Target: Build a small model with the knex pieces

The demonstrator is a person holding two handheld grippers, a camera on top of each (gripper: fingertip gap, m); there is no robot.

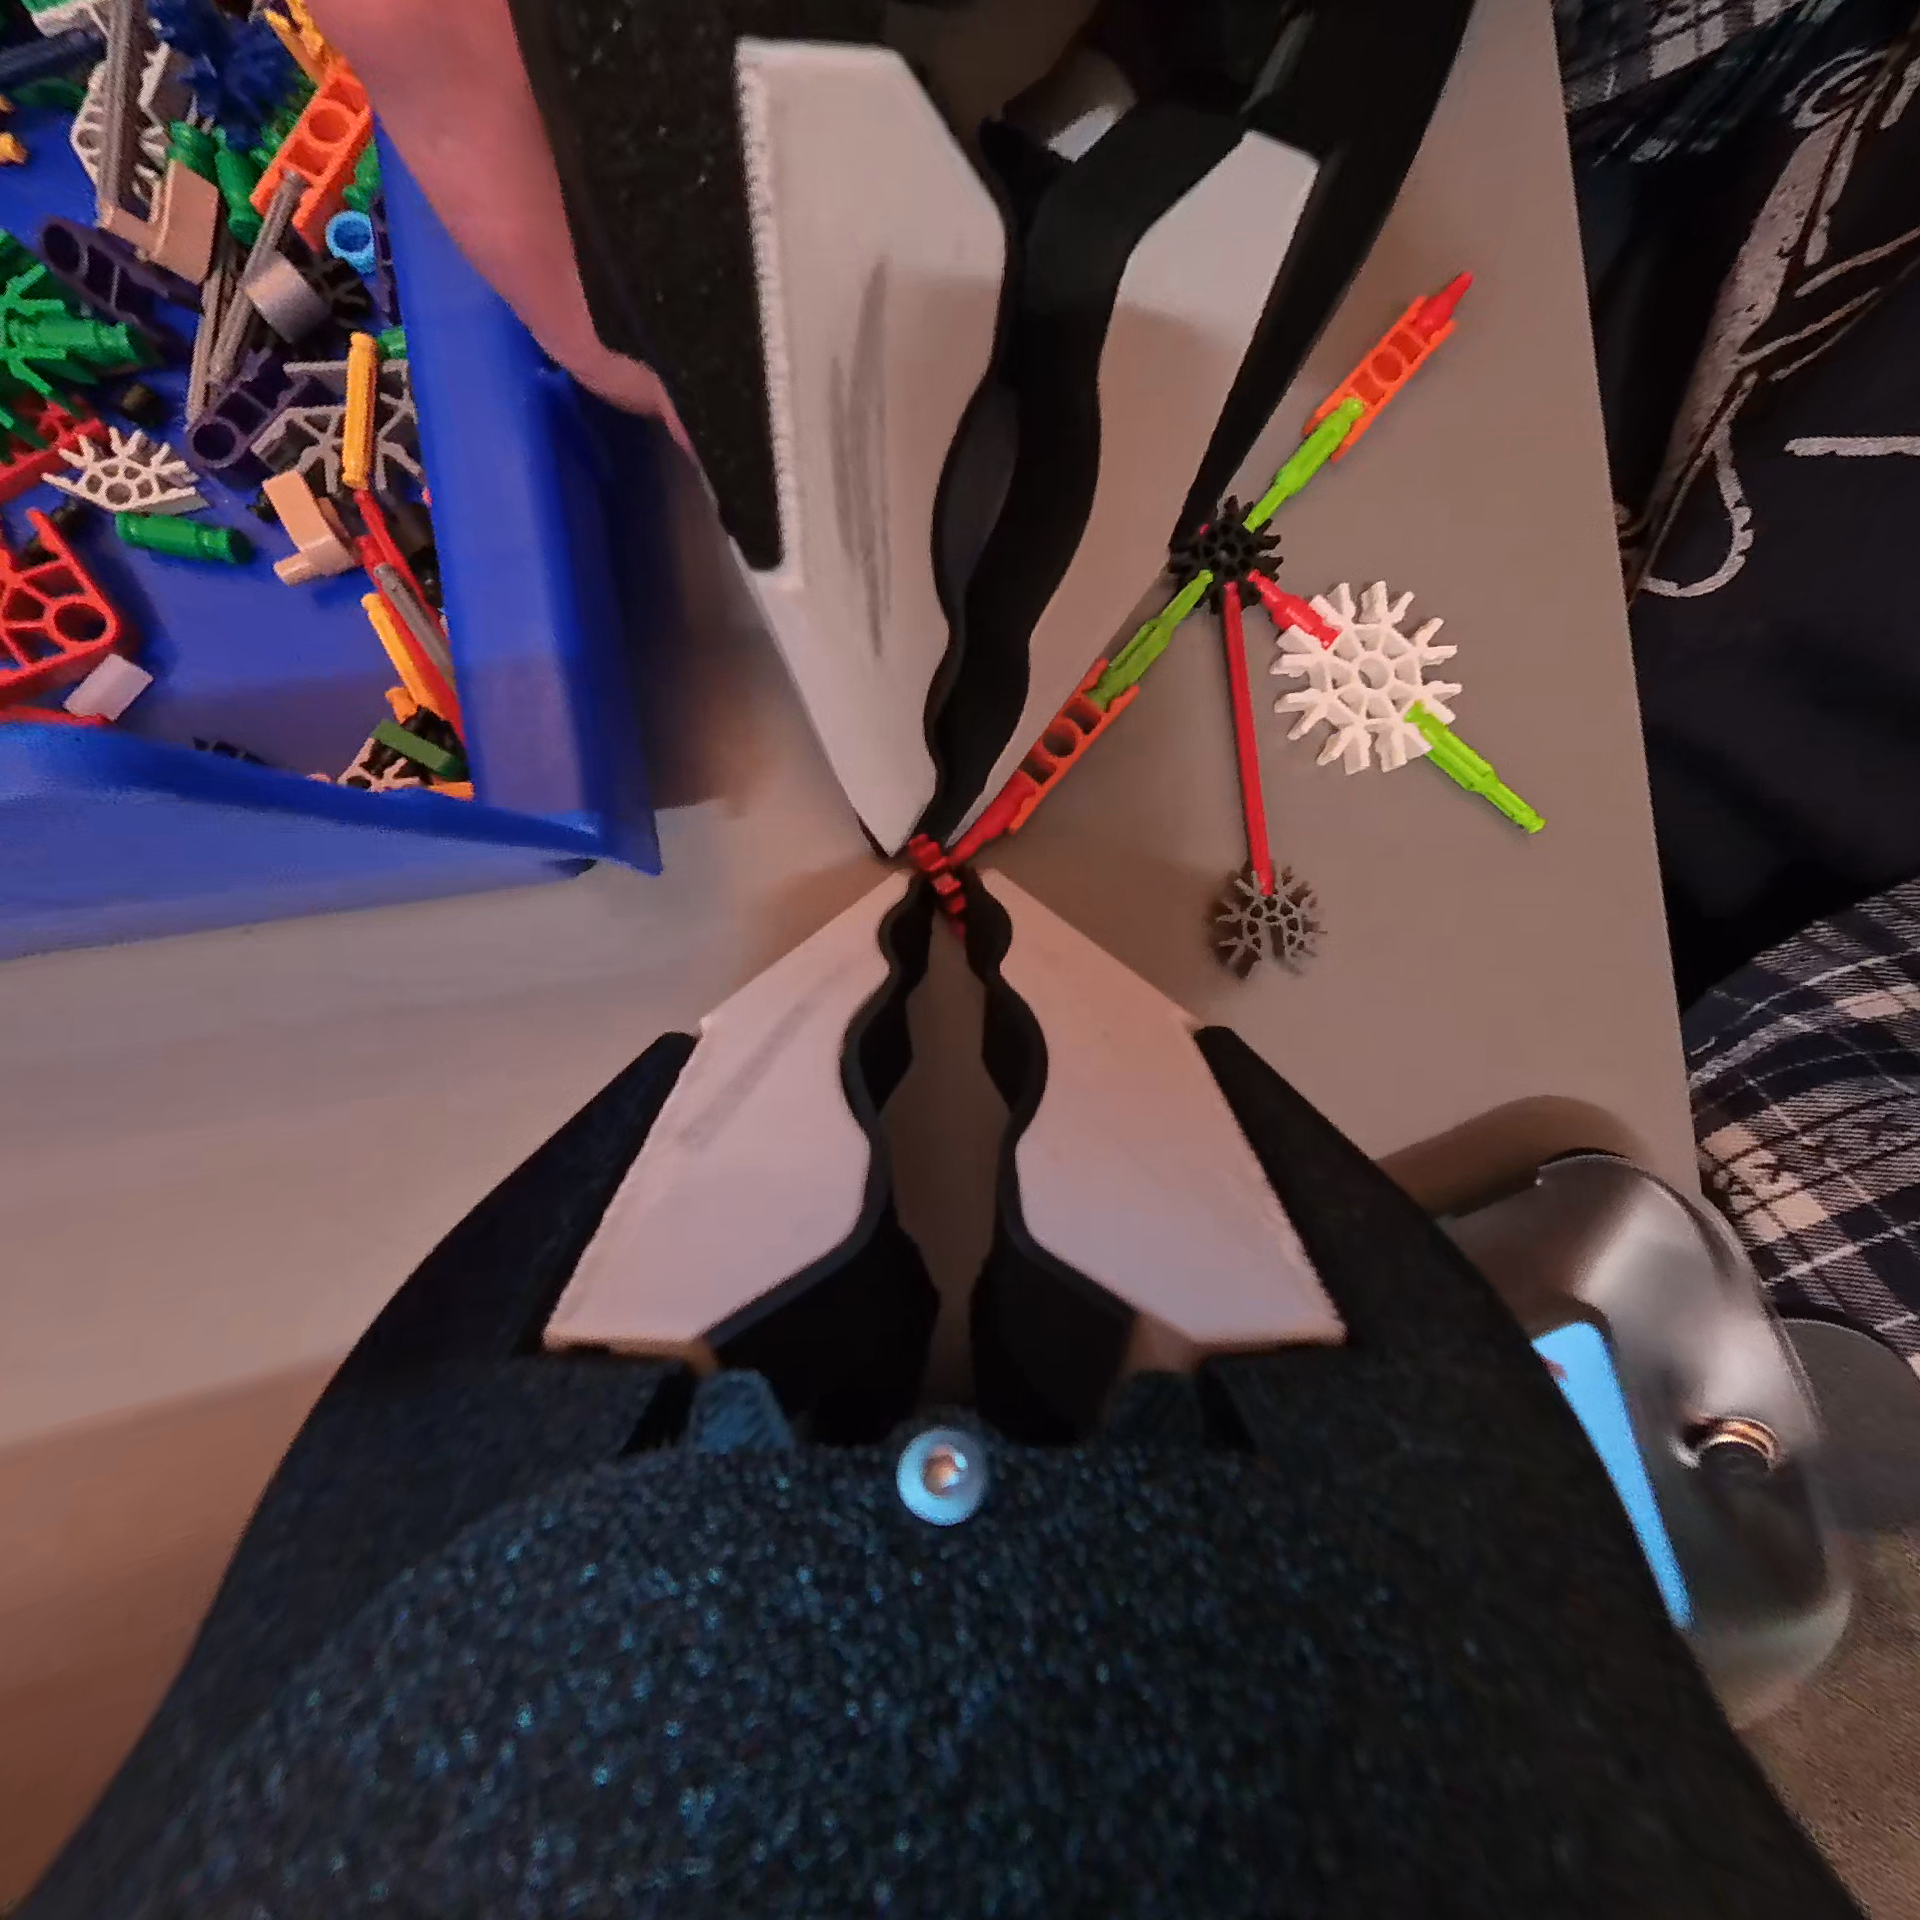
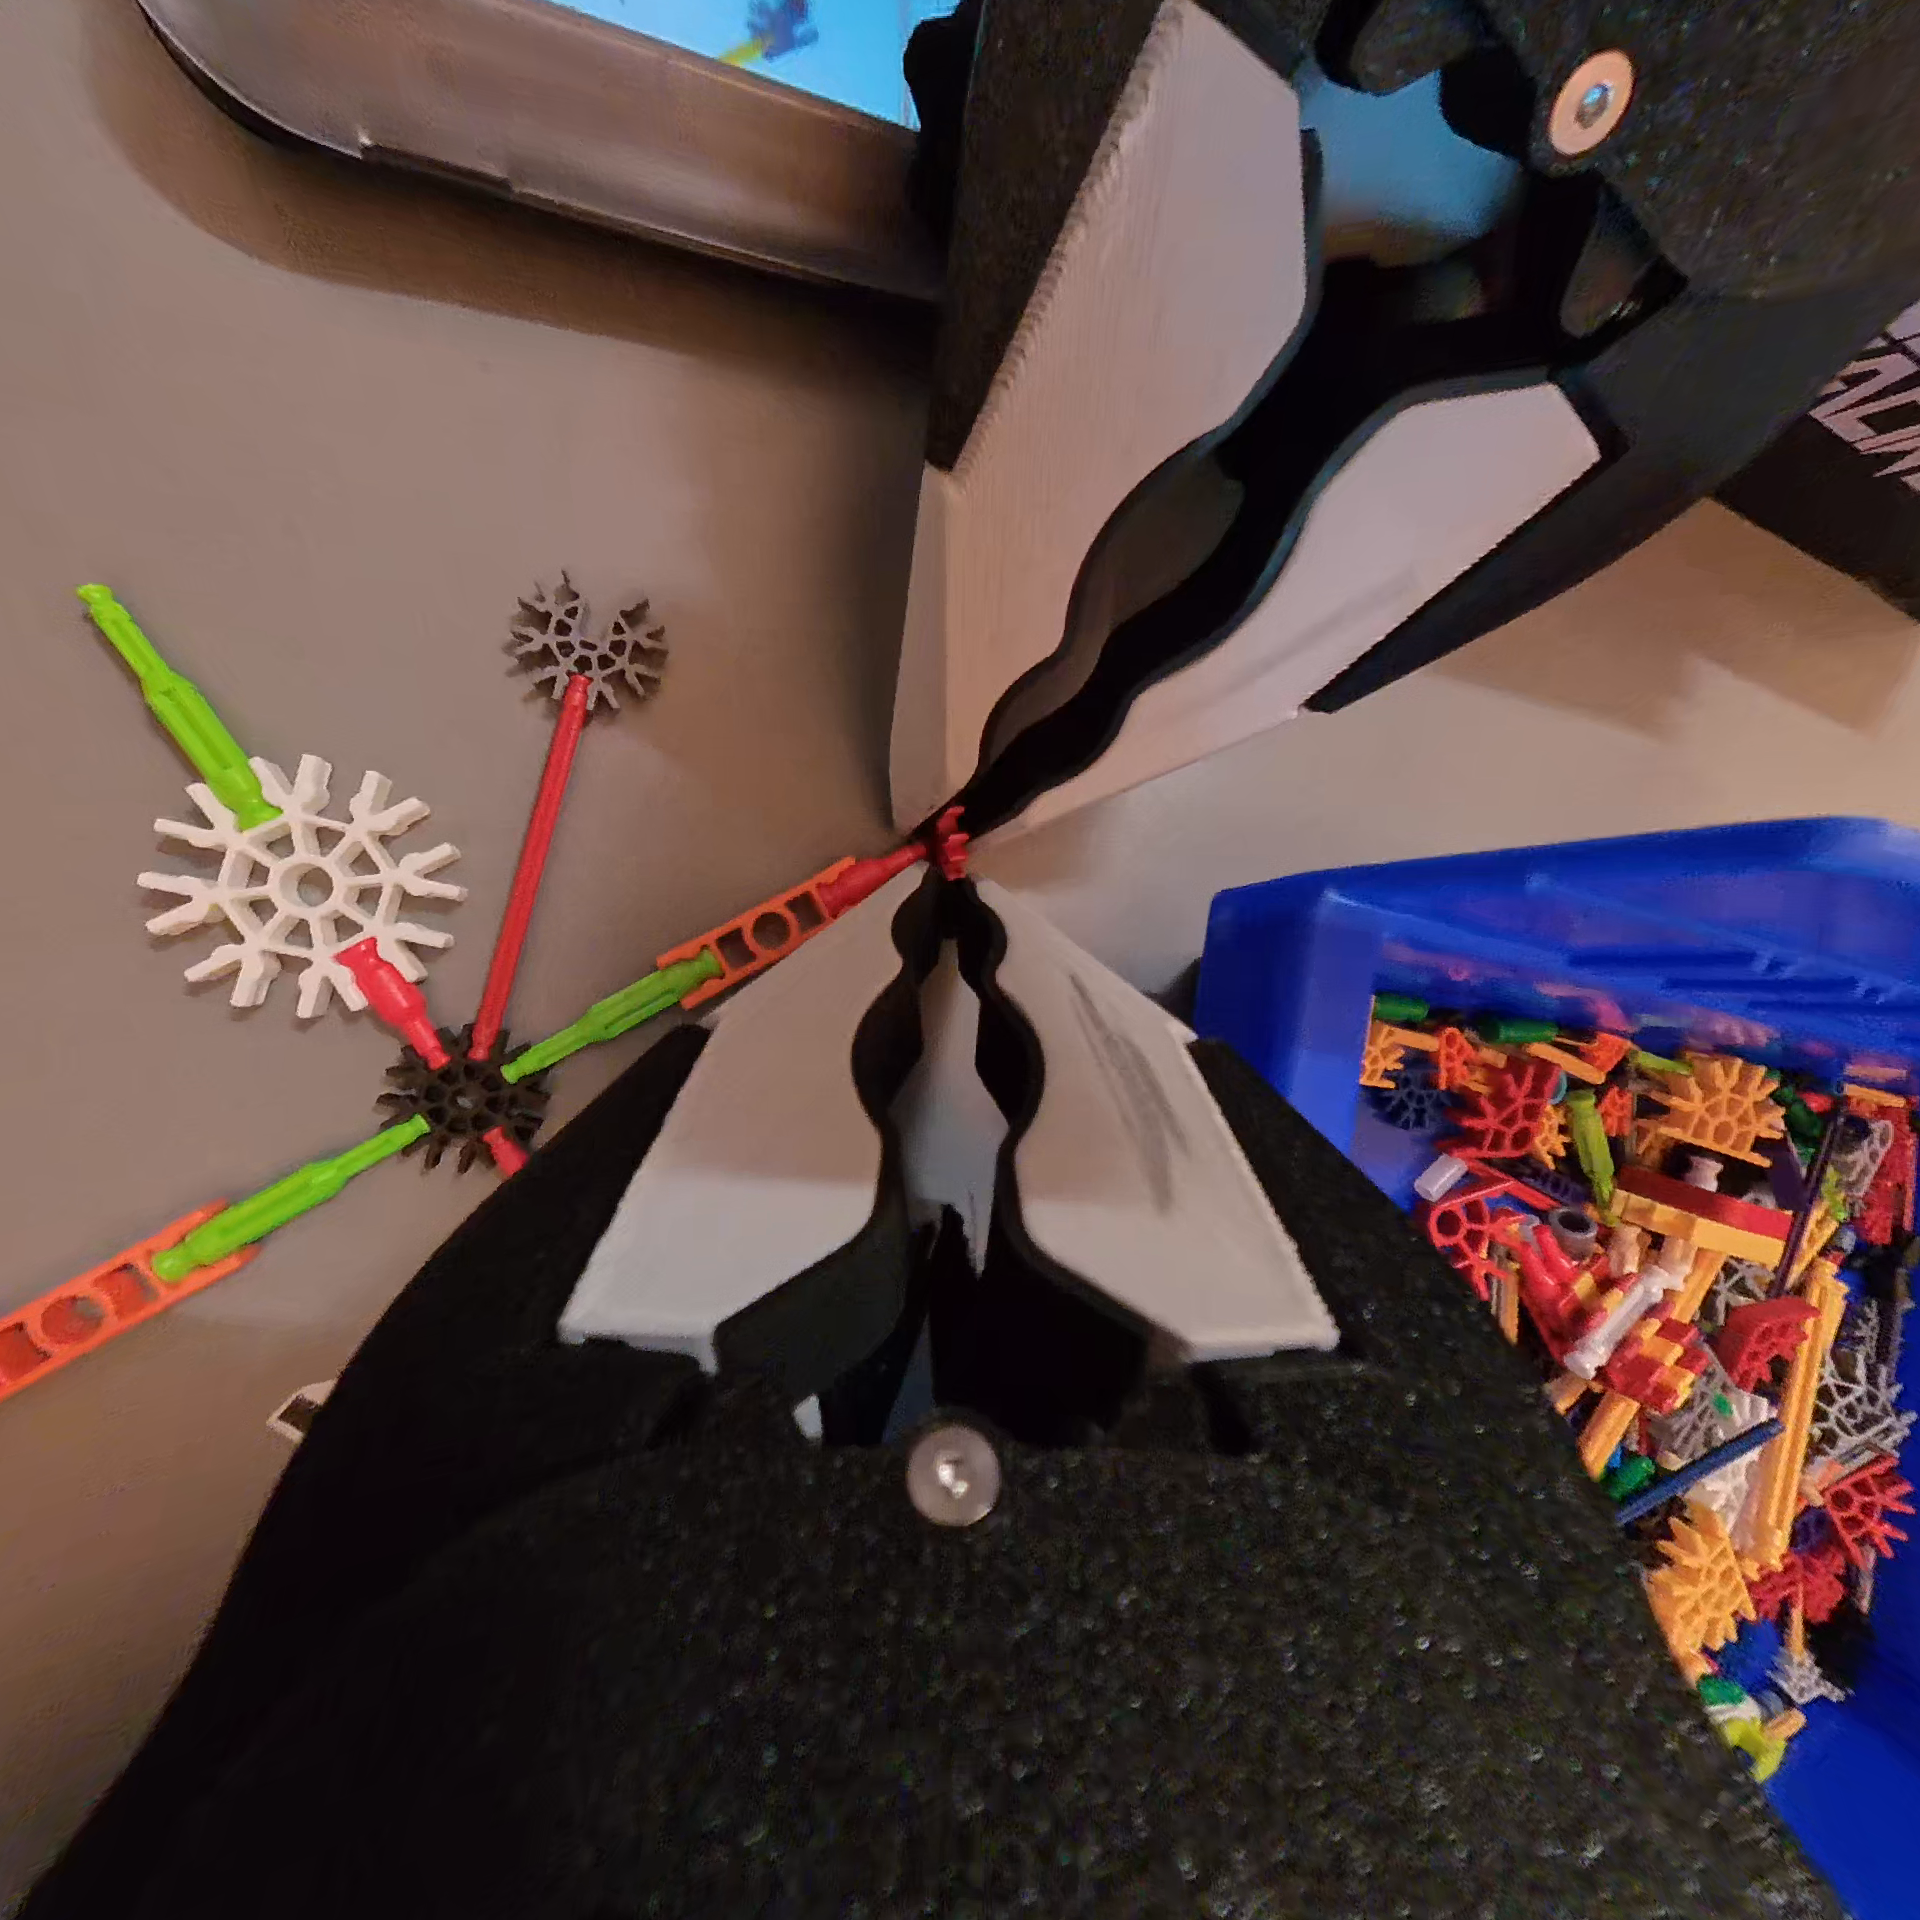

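Observation:
My left gripper (image 1: 940,899) is shut on a small red connector (image 1: 940,878) just above the grey table (image 1: 312,1039). My right gripper (image 1: 923,840) comes from the opposite side, tip to tip, and is shut on the end of a short red rod (image 1: 987,826) at that connector. The rod belongs to a flat rod-and-connector assembly with an orange connector (image 1: 1070,743), green rods, a black hub (image 1: 1226,545), a white snowflake connector (image 1: 1366,675) and a grey connector (image 1: 1265,920). The right wrist view shows the right gripper (image 2: 940,902), the left gripper (image 2: 940,826), the red connector (image 2: 948,852) and the hub (image 2: 462,1096).
A blue bin (image 1: 520,582) full of mixed coloured building pieces stands close beside the grippers and also shows in the right wrist view (image 2: 1299,935). A metal stand with a lit screen (image 1: 1662,1351) sits at the table edge. A person's plaid clothing (image 1: 1818,1091) is beyond it.

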